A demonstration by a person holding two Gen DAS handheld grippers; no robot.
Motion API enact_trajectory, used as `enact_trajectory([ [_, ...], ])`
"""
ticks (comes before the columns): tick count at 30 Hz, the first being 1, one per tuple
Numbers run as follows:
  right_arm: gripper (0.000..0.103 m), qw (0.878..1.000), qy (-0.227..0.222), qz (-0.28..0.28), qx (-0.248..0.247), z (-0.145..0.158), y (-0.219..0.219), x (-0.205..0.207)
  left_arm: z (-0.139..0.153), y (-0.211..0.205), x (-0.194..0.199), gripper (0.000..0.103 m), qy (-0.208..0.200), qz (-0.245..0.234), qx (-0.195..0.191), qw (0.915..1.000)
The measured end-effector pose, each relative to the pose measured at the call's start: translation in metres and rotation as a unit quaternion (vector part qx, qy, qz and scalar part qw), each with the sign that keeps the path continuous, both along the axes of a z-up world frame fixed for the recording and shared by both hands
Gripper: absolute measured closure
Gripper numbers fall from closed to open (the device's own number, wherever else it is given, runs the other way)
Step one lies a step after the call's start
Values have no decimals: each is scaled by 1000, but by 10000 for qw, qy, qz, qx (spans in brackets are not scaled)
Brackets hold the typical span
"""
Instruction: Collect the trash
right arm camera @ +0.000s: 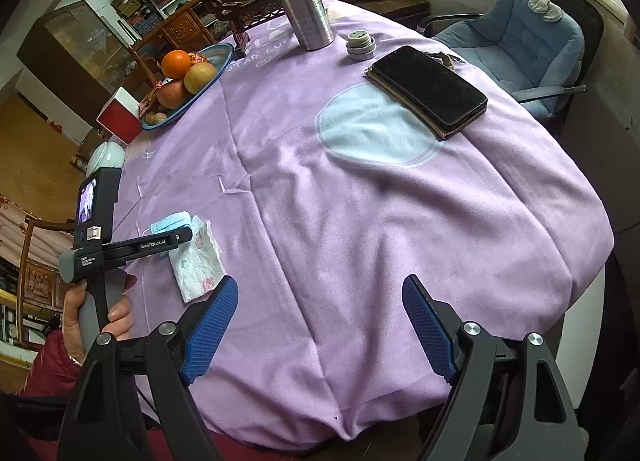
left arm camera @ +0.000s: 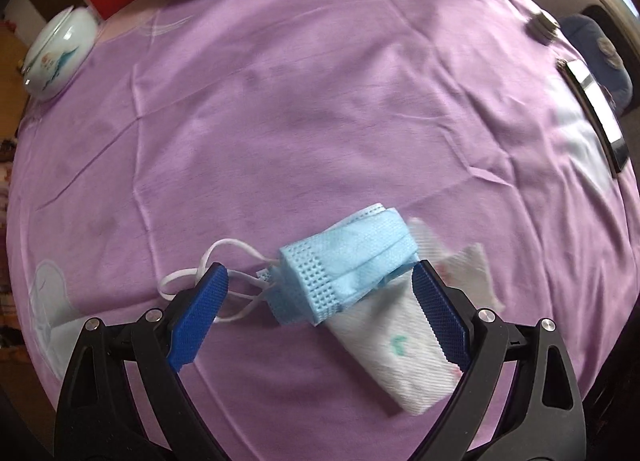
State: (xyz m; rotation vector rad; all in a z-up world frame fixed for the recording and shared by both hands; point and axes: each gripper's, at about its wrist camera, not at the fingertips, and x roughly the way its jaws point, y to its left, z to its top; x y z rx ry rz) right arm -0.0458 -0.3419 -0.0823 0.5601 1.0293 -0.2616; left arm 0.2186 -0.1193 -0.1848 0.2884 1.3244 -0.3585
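Observation:
A folded blue face mask (left arm camera: 352,261) with white ear loops (left arm camera: 224,261) lies on top of a white paper tissue (left arm camera: 404,349) on the purple tablecloth. My left gripper (left arm camera: 320,273) points steeply down over them, open, with one blue pad on each side of the mask. The left pad sits over the ear loops, and the right pad is at the edge of mask and tissue. In the right wrist view the mask (right arm camera: 172,223) and tissue (right arm camera: 198,265) show at the left, under the hand-held left gripper. My right gripper (right arm camera: 320,284) hangs open over bare cloth with nothing between its fingers.
A fruit tray (right arm camera: 216,73), a red box (right arm camera: 118,119) and a lidded white bowl (left arm camera: 60,53) stand at the far-left edge. A steel bottle (right arm camera: 306,9), its cap (right arm camera: 360,45) and a black phone on a wallet (right arm camera: 430,89) lie at the far right. A blue padded chair (right arm camera: 520,41) is beyond.

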Motion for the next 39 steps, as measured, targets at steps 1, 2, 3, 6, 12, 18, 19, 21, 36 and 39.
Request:
enact_trajectory([
  [1, 20, 10000, -4, 41, 6, 0, 1, 2, 0, 10, 3, 13, 8, 139, 3, 9999],
  [2, 20, 9999, -11, 113, 16, 0, 4, 6, 0, 18, 5, 13, 3, 252, 16, 9997],
  [3, 20, 9998, -20, 204, 29, -1, 7, 10, 2, 30, 7, 13, -10, 393, 32, 9992],
  [6, 20, 9988, -32, 480, 81, -2, 18, 23, 7, 68, 10, 13, -52, 833, 53, 9965],
  [12, 20, 9911, 8, 1312, 213, -13, 57, 65, 30, 134, -5, 13, -183, 1515, -33, 9883],
  [18, 20, 9746, 112, 2236, 71, -28, 109, 106, 52, 165, -38, 13, -259, 1795, -170, 9833],
  [19, 20, 9724, 127, 2330, 32, -30, 116, 111, 54, 168, -45, 13, -262, 1816, -181, 9829],
  [21, 19, 9672, 146, 2536, -62, -36, 129, 122, 58, 173, -52, 13, -275, 1870, -143, 9819],
  [36, 13, 9520, 398, 2977, -595, -76, 164, 165, 61, 237, -94, 13, -201, 2777, 144, 9604],
  [39, 12, 9485, 448, 3036, -778, -81, 168, 166, 60, 238, -96, 13, -198, 2776, 161, 9604],
])
